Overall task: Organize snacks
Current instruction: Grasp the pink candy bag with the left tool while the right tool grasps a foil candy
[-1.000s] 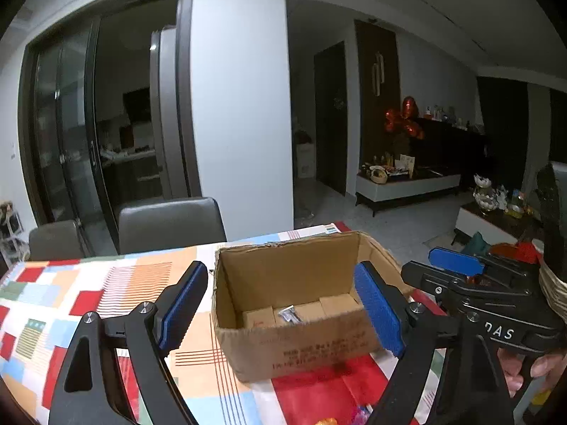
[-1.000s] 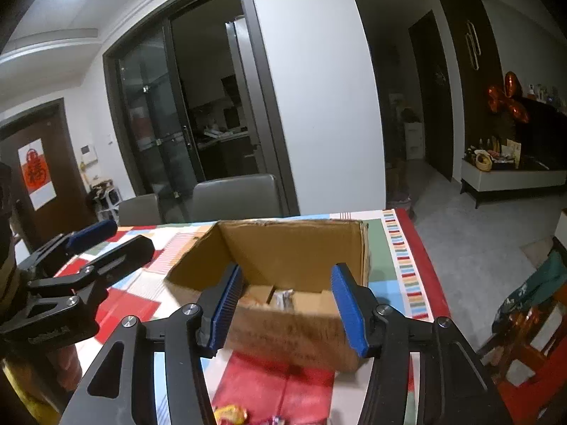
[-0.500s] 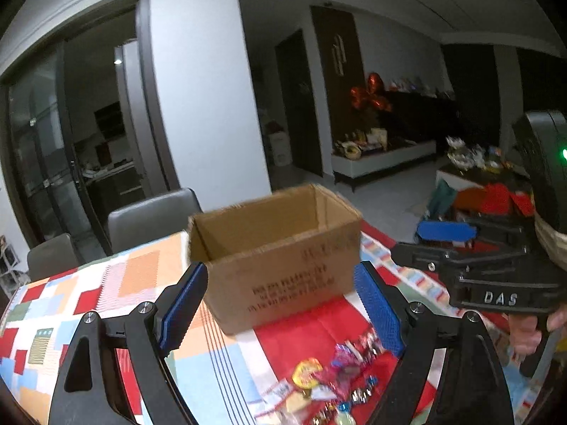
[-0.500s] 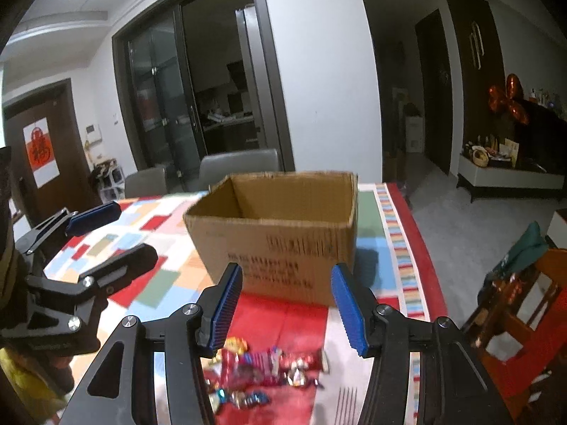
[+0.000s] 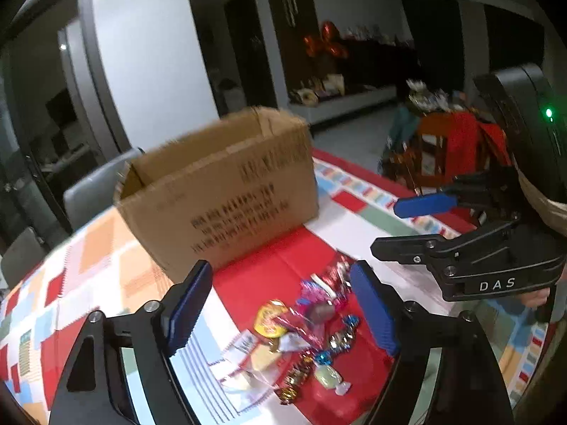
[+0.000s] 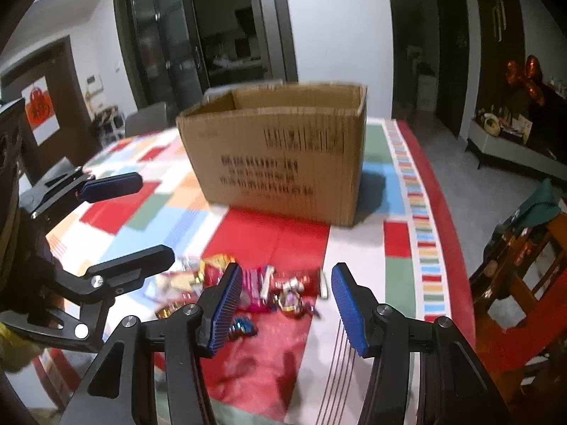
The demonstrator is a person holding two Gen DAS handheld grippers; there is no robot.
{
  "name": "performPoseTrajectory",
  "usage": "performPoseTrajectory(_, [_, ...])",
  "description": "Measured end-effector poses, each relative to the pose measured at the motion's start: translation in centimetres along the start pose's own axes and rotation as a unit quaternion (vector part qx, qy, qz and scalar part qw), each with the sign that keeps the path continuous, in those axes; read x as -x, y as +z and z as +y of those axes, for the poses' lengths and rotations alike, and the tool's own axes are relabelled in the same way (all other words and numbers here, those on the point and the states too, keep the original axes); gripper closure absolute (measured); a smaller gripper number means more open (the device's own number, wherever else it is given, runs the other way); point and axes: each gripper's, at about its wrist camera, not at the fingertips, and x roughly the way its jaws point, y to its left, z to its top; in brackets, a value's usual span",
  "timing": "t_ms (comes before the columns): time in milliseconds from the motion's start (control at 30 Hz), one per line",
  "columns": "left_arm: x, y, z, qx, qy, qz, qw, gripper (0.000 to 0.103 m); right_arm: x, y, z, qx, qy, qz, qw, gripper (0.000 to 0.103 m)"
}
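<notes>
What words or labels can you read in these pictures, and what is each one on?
"DAS": white letters on the right gripper, on its black body.
Cardboard box: dark printed lines on its side, too blurred to read.
Snack wrappers: print too small to read.

Patchwork tablecloth (image 6: pixel 400 248); grey chairs (image 5: pixel 94 191), red balloons (image 6: pixel 524 74), glass doors (image 6: pixel 166 42)

Left tongs (image 5: pixel 280 301) agape, right tongs (image 6: pixel 286 304) agape — empty

Both wrist views face table, sharing box (image 5: pixel 219 191); candies (image 6: pixel 262 290) near.
</notes>
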Motion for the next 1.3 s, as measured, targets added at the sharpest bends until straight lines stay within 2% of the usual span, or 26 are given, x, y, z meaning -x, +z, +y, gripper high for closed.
performPoseTrajectory(267, [-4.0, -1.3, 0.0, -0.004, -0.051, 0.054, 0.9972, 0.035, -3.2, -1.4, -0.2, 0.015, 0.007, 0.056, 0.998, 0.050])
performPoseTrajectory(500, [-7.0, -2.3, -0.6, -0.031, -0.075, 0.086, 0.9930, 0.035, -5.5, -1.9, -0.5, 0.025, 0.017, 0.088, 0.996, 0.055])
performPoseTrajectory(833, [-9.8, -2.9, -0.8, -0.027, -0.095, 0.112, 0.9888, 0.035, -7.6, -2.0, -0.8, 0.029, 0.028, 0.106, 0.994, 0.061])
performPoseTrajectory(1067, [-10.9, -3.1, -0.9, -0.013, -0.114, 0.120, 0.9862, 0.044, -8.4, -1.7, -1.1, 0.029, 0.034, 0.108, 0.993, 0.062])
performPoseTrajectory(1200, [-11.0, -3.1, -1.0, -0.007, -0.126, 0.121, 0.9846, 0.054, -8.8, -1.5, -1.1, 0.030, 0.041, 0.108, 0.993, 0.062])
performPoseTrajectory(1300, [-10.8, -3.1, -0.9, 0.001, -0.132, 0.123, 0.9836, 0.058, -9.2, -1.4, -1.3, 0.026, 0.050, 0.111, 0.992, 0.062])
